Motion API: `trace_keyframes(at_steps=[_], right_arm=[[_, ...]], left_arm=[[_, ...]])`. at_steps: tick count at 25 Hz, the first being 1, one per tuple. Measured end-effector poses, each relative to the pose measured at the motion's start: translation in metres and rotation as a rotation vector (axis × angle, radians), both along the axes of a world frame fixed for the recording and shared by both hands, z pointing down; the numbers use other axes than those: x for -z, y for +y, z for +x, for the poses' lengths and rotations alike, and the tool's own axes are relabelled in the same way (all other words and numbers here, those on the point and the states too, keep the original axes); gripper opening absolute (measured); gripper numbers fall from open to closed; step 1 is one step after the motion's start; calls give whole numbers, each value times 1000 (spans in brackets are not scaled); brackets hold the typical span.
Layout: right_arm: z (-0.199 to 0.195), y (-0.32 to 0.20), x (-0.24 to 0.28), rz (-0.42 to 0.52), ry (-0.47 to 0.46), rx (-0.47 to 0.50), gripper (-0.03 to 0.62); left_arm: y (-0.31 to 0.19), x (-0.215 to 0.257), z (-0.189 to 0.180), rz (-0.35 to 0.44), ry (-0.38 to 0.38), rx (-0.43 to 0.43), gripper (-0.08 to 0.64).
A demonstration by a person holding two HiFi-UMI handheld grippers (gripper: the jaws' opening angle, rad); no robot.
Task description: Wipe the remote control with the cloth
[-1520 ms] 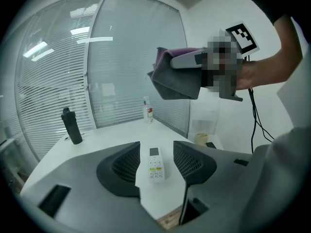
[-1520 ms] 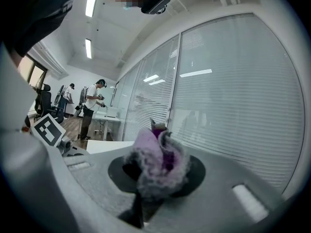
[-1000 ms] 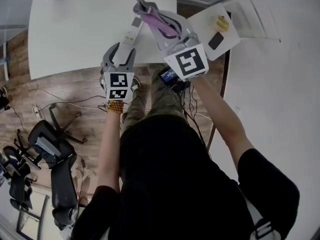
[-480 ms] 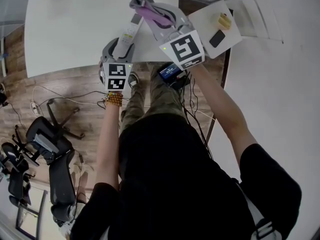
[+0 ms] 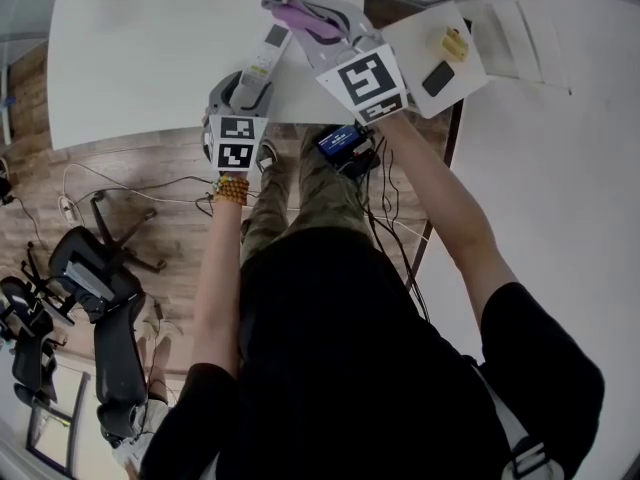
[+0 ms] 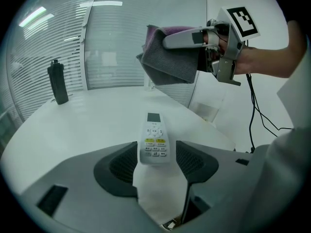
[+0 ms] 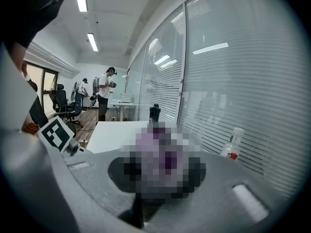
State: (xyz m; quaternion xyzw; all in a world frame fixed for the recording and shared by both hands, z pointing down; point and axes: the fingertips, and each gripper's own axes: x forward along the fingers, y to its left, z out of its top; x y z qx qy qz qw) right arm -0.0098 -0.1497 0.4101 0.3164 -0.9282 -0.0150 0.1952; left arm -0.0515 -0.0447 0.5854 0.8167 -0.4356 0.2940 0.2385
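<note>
**A:** What is the left gripper (image 6: 156,155) doing?

**B:** Its jaws stand apart. The dark, textured pads sit on either side of the near end of the remote control (image 6: 154,141) without pressing it. The remote is a slim white bar with a small dark screen and rows of buttons, and it lies on the smooth white table (image 6: 87,125).

**A:** And the right gripper (image 5: 290,3)?

**B:** It is clamped on the cloth (image 6: 167,64), a soft folded piece, grey outside and purple inside. The cloth hangs in the air, clear of the remote.

**A:** Any containers?

**B:** A black bottle (image 6: 58,83) stands upright at the far side of the table. I cannot see what is in it.
</note>
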Motion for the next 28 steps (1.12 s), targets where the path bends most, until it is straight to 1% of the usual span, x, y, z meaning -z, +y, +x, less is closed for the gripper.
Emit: trace_keyframes(at_steps=[5,8,11,14,16,20,26,28], right_arm=[[-2,-11,-21,-46,32,6,54],[-3,-16,-41,-105,64,13,54],[-3,-18,-68,-180,115,23,54],[-3,-20,-93,-240,158,31,54],[-4,-25,-106,-262,173,28,54],[-12,-25,-128,-311,202,44,54],[-22,-21,-157,-392,260,59,54],[-26,-15,-163,-400,281,76,54]], left_arm=[[-1,-7,-2,-25,-10,2,259],[-1,-13,-1,-43,-20,-1,259],[3,-22,2,-71,-28,-10,259],[7,-28,2,-89,-27,0,258],[4,-29,0,-86,-30,4,255],[3,-32,-2,-50,-48,4,238],[3,-33,-2,-48,-51,0,230],[5,-34,0,-45,-55,1,229]])
